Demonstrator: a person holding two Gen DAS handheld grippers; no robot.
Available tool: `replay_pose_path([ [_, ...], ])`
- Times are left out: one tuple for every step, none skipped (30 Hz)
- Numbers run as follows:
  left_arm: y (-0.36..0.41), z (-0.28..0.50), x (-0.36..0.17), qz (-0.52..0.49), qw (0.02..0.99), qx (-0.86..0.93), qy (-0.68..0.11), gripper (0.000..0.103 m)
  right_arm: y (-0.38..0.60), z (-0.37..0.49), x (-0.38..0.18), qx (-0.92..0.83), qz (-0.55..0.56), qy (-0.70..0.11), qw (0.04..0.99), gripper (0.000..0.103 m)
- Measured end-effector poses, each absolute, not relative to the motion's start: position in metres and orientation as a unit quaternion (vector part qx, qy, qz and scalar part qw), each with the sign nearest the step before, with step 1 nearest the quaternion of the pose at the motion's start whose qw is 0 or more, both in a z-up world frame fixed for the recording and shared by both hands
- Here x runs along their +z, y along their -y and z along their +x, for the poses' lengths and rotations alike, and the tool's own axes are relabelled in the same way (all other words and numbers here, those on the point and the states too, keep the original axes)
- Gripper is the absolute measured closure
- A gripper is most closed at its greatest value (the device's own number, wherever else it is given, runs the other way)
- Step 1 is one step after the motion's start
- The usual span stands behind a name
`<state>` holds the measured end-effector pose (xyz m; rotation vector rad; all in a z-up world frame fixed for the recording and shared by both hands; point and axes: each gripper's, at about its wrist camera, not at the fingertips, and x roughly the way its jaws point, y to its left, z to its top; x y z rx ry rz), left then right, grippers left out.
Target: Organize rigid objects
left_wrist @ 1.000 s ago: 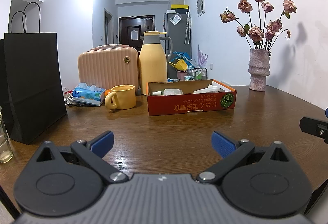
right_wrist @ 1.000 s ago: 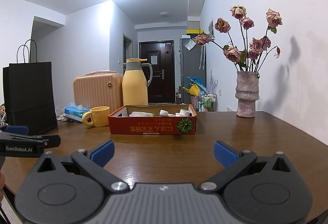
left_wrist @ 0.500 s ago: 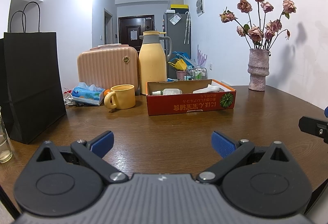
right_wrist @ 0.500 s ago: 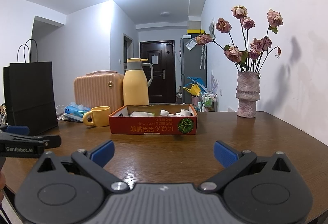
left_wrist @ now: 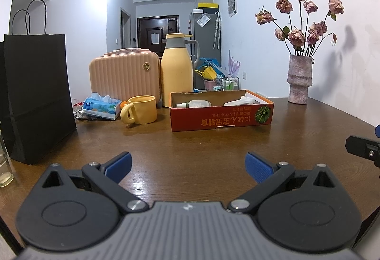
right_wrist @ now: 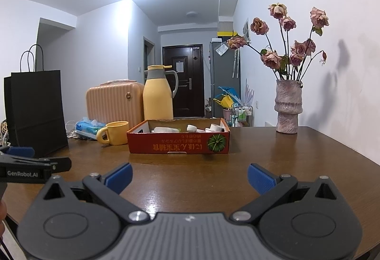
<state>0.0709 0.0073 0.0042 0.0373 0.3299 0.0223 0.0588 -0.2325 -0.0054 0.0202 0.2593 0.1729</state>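
Both the left gripper (left_wrist: 187, 166) and the right gripper (right_wrist: 189, 178) hold their jaws spread, empty, above the worktop (left_wrist: 213, 148), well apart from the red box (left_wrist: 220, 117).

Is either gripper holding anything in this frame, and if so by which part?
Nothing is held. The left gripper and right gripper both hover open over the brown wooden table, fingers empty.

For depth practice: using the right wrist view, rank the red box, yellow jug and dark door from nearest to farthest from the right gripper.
1. Red box, straight ahead of the right gripper on the table.
2. Yellow jug, behind the box, slightly left.
3. Dark door, down the hallway.
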Motion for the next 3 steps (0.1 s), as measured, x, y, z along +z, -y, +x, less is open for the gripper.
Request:
replay_pose_path([
  [-0.0078, 0.0714, 0.0037, 0.018, 0.986, 0.012, -0.165, 0.0, 0.2324, 0.0589, -0.0055, 0.086, 0.01, -0.13, 0.988, 0.0],
  [-0.0081, 0.0717, 0.0036, 0.018, 0.986, 0.012, -0.165, 0.0, 0.2332, 0.0599, -0.0052, 0.087, 0.01, -0.13, 0.988, 0.0],
  [-0.0081, 0.0716, 0.0035, 0.016, 0.986, 0.012, -0.164, 0.0, 0.2332, 0.0604, -0.0052, 0.087, 0.01, -0.131, 0.987, 0.0],
])
